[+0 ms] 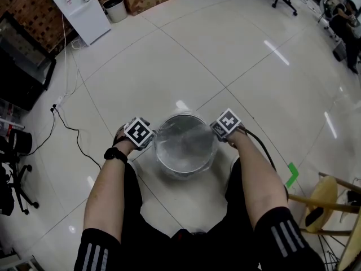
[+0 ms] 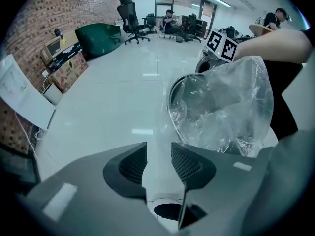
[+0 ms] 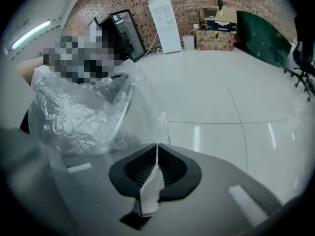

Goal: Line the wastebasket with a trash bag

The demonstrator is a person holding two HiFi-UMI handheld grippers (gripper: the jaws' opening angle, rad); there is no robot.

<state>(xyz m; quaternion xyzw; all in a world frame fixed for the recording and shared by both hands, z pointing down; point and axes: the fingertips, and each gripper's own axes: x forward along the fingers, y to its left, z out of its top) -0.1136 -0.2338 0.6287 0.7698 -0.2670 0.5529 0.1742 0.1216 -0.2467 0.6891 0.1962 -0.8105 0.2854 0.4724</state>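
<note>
Centre frame: thin clear trash bag [image 1: 185, 140] over wastebasket [image 2: 171, 100]. Light, limp, slippery, probably easy to tear; grip at hem, near rim. Right gripper [image 3: 156, 151] clamped on film; left gripper [image 2: 159, 149] parted, not pinching.

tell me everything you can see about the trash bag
The trash bag is thin, clear, crinkled plastic. It sits in the wastebasket with its mouth open and its edge billowing loosely over the rim. The right gripper has its jaws shut on a fold of that edge on one side. On the opposite side the left gripper has its jaws apart at the film, not pressing it.
</note>
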